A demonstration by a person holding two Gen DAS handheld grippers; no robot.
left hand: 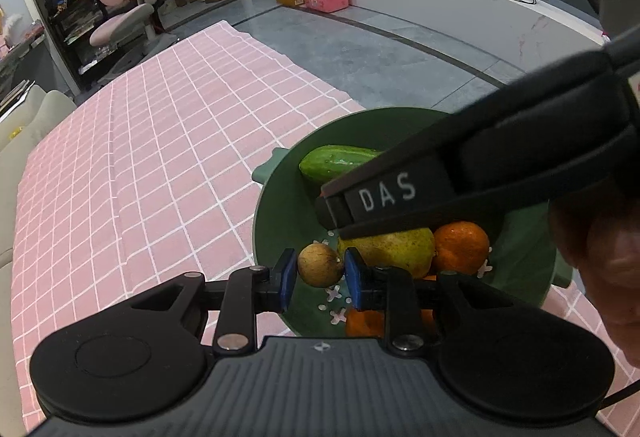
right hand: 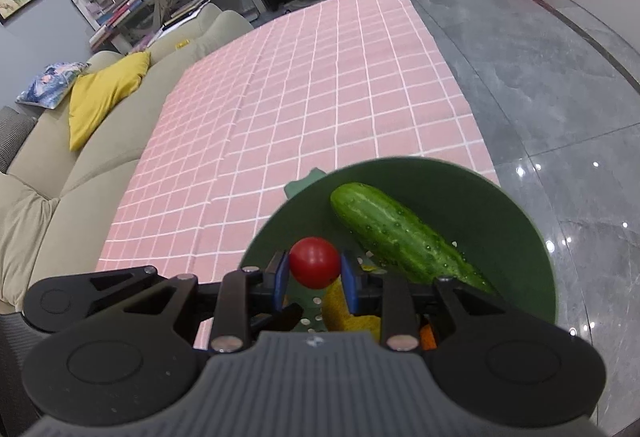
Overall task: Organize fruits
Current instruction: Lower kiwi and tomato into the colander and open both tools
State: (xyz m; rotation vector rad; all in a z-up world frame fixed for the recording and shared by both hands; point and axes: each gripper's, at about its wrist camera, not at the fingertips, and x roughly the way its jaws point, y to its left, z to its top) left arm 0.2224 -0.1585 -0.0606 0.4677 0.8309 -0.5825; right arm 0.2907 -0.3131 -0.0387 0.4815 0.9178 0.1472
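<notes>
A small brown round fruit (left hand: 320, 265) is held between the blue pads (left hand: 352, 273) of the left gripper (left hand: 320, 273), whose jaws are closed down onto it. It is carried just above the inside of a green bowl (left hand: 276, 205) that stands on a table covered by a pink checked cloth (left hand: 160, 141). In the bowl, beyond the brown fruit, a yellow-green pear (left hand: 400, 249) is seen touching an orange (left hand: 464, 247), and a cucumber (left hand: 336, 163) lies toward the far side. More orange-coloured fruit (left hand: 360, 323) is partly hidden under the left gripper. Small white cross-shaped holes are seen in the bowl's floor. The right gripper's black body, marked DAS, crosses the left wrist view from the right, above the pear and in front of the cucumber.

From the right wrist view, a small red tomato (right hand: 315, 262) is clamped between the pads of the right gripper (right hand: 315, 269), with the jaws nearly shut on it. It is held over the near part of the bowl (right hand: 480, 189). The cucumber (right hand: 404, 237) lies diagonally just to its right. Something yellow (right hand: 340, 309) is glimpsed below the tomato; it cannot be told what it is. A beige sofa (right hand: 80, 173) with a yellow cushion (right hand: 104, 93) stands beside the table.
</notes>
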